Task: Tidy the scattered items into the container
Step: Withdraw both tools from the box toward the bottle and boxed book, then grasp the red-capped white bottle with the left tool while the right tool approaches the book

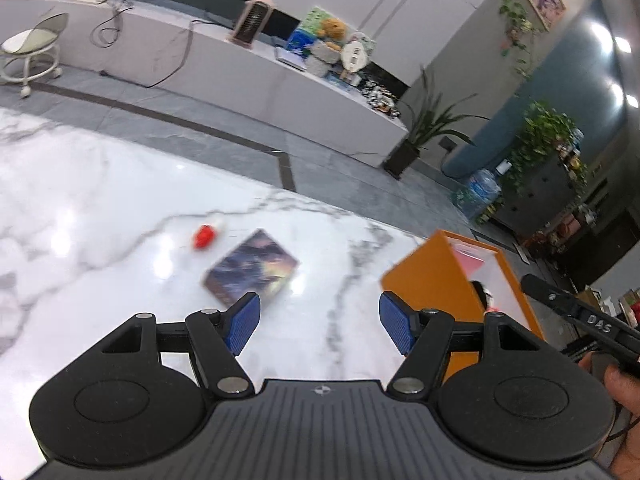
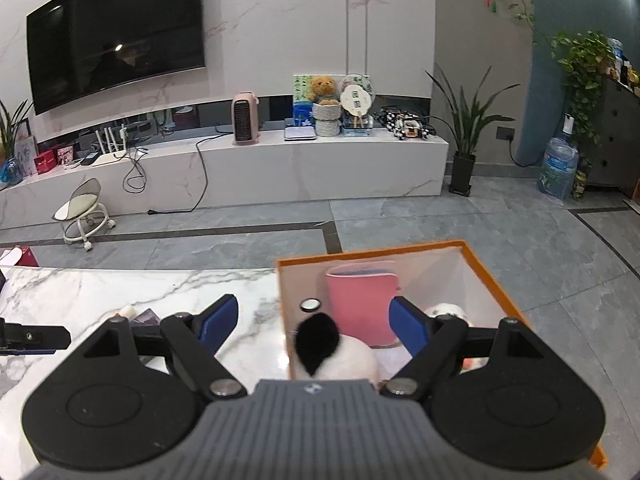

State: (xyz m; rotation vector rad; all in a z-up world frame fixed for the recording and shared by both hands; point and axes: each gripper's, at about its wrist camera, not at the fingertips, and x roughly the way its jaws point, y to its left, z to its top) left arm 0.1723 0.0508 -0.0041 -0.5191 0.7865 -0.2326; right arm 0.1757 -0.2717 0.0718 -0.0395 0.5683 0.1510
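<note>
Left gripper [image 1: 319,322] spread wide and empty above marble table [image 1: 100,200], just short of book [image 1: 252,268] and red bottle [image 1: 204,237]; right gripper [image 2: 310,326] likewise wide over orange container [image 2: 496,292]; next likely called for closing on book.

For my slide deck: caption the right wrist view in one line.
Open right gripper poised above the orange box, which holds a black-and-white plush toy and a pink item.
</note>
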